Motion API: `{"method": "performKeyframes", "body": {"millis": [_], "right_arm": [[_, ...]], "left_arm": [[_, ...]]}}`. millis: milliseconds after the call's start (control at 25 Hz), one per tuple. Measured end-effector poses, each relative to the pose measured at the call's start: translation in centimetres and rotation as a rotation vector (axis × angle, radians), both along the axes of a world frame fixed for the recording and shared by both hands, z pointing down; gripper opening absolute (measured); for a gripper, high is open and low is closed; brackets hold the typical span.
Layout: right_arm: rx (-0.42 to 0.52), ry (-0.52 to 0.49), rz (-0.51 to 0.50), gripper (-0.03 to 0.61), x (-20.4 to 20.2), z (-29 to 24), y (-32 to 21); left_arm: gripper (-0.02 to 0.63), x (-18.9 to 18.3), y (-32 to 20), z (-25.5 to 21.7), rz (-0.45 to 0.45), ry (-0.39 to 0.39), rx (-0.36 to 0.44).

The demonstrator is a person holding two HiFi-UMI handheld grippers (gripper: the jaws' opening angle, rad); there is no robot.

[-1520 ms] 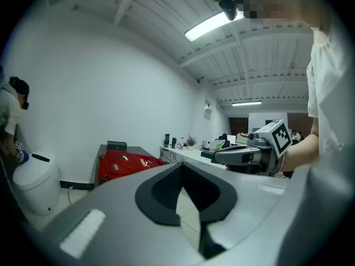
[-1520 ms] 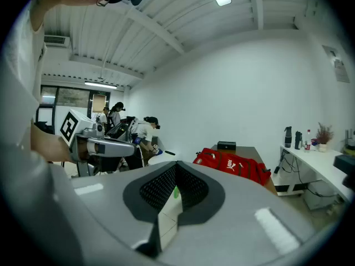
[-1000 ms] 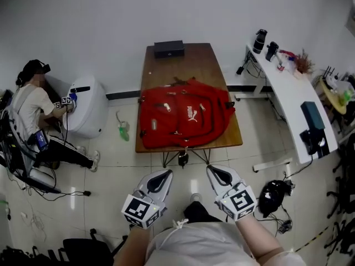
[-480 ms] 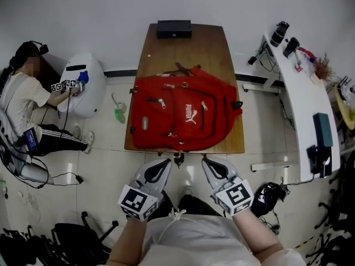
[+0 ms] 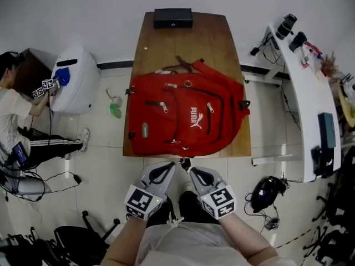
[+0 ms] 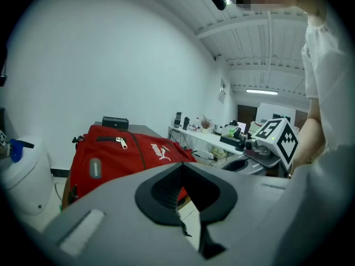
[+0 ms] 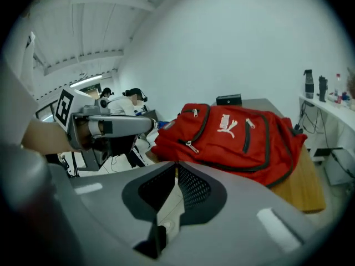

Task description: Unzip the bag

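The left gripper (image 5: 165, 169) and the right gripper (image 5: 197, 173) are both closed and empty. We hold them side by side just off the near edge of the table (image 5: 188, 43), each with its jaws tip to tip and nothing between them, touching neither wood nor cloth. The bag (image 5: 186, 121), a red backpack, lies flat with its front face up on the near half of the table, its lower edge close to that near edge and its carry loop toward the middle of the table. A black box (image 5: 173, 18) sits at the table's far end, well apart from it. We judge the bag to be soft and fairly light. The fabric will likely bunch, and the whole bag may slide across the smooth table if a zipper is tugged without anything holding it back. The best hold looks to be one of the small silver zipper pulls (image 5: 165, 107) on the front, pinched flat between one gripper's jaws. Meanwhile the other gripper would pin or pinch the cloth just beside the zipper track, on the side the pull starts from. The pulls are small and may swing, so the jaws would need to open only a little before closing on one.
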State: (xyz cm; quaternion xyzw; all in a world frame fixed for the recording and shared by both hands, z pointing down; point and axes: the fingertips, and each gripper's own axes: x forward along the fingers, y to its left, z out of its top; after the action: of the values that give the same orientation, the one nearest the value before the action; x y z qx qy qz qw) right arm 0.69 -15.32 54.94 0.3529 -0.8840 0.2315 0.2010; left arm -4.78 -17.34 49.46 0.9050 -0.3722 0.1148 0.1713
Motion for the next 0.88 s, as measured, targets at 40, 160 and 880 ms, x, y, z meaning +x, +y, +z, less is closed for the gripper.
{"method": "performKeyframes", "body": {"millis": [40, 160, 880], "right_arm": [[-0.038, 0.001, 0.001, 0.034, -0.5, 1.5, 0.0], [-0.143, 0.013, 0.013, 0.068, -1.2, 5.7, 0.1], [-0.251, 0.087, 0.096, 0.009, -1.8, 12.7, -3.1]], "left_arm": [[0.006, 0.0, -0.3, 1.2, 0.011, -0.022, -0.008], [0.006, -0.2, -1.1, 4.5, 0.013, -0.060, -0.019], [0.006, 2.3, -4.5, 12.8, 0.110, -0.097, -0.173]]}}
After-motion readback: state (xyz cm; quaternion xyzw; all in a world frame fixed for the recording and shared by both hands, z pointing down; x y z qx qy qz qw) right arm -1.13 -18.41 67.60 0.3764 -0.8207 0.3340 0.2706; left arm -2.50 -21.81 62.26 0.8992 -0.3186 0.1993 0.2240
